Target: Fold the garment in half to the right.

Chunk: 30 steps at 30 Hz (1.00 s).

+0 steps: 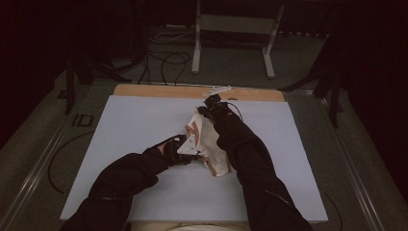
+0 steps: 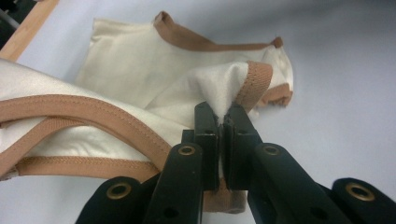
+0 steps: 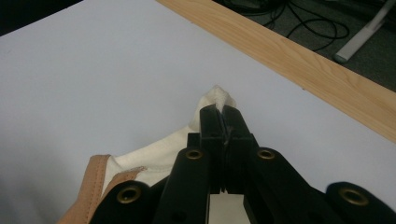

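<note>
Both grippers are pinching the cream garment (image 1: 208, 144) (tan-trimmed, looks like underwear, though the high view is dim). The left gripper (image 2: 223, 122) is clamped on a fold beside the trim; the right gripper (image 3: 223, 115) nips a cream corner. The garment sits mid-desk (image 1: 134, 130), nearer the far wooden edge (image 3: 299, 60), with plenty of bare desk on both sides.

Left tool (image 2: 223, 122) clamped, right tool (image 3: 223, 114) clamped

One garment, two grippers, one counter.
One cream garment (image 1: 208, 144); left gripper (image 1: 188, 147), right gripper (image 1: 206, 109); one white counter (image 1: 134, 130).
</note>
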Available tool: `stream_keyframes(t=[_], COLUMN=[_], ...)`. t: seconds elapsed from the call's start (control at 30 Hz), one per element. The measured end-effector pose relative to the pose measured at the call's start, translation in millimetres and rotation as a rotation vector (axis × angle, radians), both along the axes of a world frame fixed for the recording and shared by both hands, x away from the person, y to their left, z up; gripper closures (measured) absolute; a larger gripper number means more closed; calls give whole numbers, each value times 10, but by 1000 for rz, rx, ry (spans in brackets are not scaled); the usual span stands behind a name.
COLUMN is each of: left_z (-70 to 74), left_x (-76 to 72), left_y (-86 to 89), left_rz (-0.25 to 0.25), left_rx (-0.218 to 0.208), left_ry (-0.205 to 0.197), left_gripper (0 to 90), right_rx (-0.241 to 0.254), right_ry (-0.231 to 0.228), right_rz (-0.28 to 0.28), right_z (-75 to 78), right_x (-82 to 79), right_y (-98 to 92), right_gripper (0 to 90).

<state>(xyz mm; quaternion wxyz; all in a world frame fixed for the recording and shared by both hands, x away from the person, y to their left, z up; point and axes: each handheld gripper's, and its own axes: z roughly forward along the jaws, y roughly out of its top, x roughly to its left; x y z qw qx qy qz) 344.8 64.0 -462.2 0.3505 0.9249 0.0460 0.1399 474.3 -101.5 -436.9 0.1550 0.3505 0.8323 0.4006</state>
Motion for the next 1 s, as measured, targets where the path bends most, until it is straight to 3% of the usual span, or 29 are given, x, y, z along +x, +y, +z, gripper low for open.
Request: stream_keyframes(t=[0.33,0.6,1.0], left_z=[56,-19,-90], left_x=[30,51,89], left_y=[-102,-318,-482], left_rz=[-9,-34,-49], left_rx=[6,17,22], left_ry=[-2,11,26], left_gripper=[875,874,874], right_rx=[18,29,53], right_ry=[-3,2,21], right_rz=[-25,-41,-86], right_z=[8,-15,-147], right_x=[-23,-41,-69], right_y=[-166,-310,-592], right_gripper=[896,895,895])
